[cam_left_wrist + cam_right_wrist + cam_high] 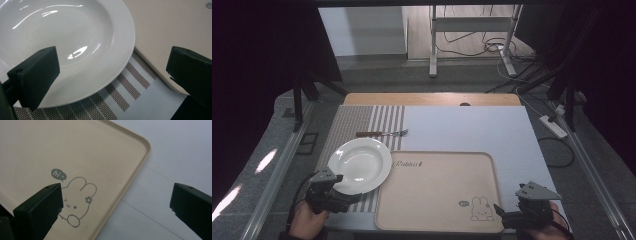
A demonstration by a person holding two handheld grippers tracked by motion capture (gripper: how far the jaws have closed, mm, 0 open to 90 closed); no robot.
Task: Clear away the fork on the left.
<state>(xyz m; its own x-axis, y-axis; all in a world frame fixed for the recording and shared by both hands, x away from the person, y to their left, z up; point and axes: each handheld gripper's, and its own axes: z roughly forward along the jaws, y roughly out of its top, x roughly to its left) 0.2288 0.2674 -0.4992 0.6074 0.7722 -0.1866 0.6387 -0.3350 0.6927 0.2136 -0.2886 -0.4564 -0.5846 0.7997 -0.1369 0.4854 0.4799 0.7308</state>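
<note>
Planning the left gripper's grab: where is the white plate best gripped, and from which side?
Grip the white plate by its near rim, coming from the person's side, where the open left gripper already sits. The broad, flat rim probably suits one jaw above, one below; the striped mat beneath may hinder that.

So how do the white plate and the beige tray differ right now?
The plate is round, glossy white and dished; the tray is rectangular, matte beige and flat with a low rim. The plate is plain and lies mostly on the striped mat, while the tray carries a rabbit print. The plate is smaller. Both are empty, and their edges meet or overlap.
</note>
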